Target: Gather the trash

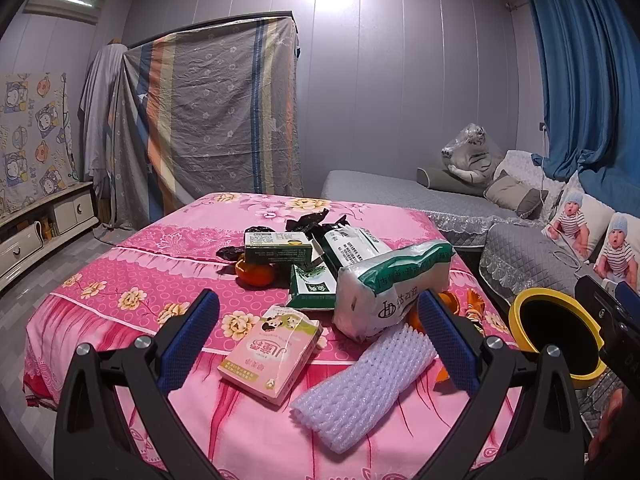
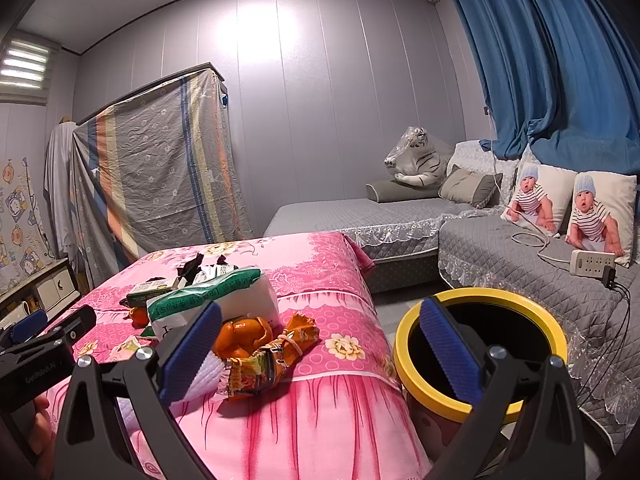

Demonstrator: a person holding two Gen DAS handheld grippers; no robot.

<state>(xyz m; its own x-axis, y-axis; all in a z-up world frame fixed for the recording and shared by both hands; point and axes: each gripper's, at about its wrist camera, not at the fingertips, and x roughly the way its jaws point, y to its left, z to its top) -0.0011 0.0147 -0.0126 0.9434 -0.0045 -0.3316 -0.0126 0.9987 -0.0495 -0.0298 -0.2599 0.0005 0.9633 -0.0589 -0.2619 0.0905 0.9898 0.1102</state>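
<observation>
Between my left gripper's (image 1: 318, 338) wide-spread fingers lie a white foam fruit net (image 1: 366, 388) and a pink tissue pack (image 1: 272, 354), neither one gripped. Just beyond them sit a white-and-green tissue bag (image 1: 392, 284), green cartons (image 1: 278, 250) and a mandarin (image 1: 256, 274), all on the pink floral cloth (image 1: 132, 280). My right gripper (image 2: 320, 354) also gapes wide and holds nothing; mandarin peel (image 2: 244, 334) and an orange snack wrapper (image 2: 272, 360) lie near its left finger, while the yellow-rimmed bin (image 2: 480, 300) stands behind its right finger, beside the cloth's edge.

Pink floral bed (image 1: 132, 280) carries wrappers (image 2: 272, 360), boxes (image 1: 272, 354)
</observation>
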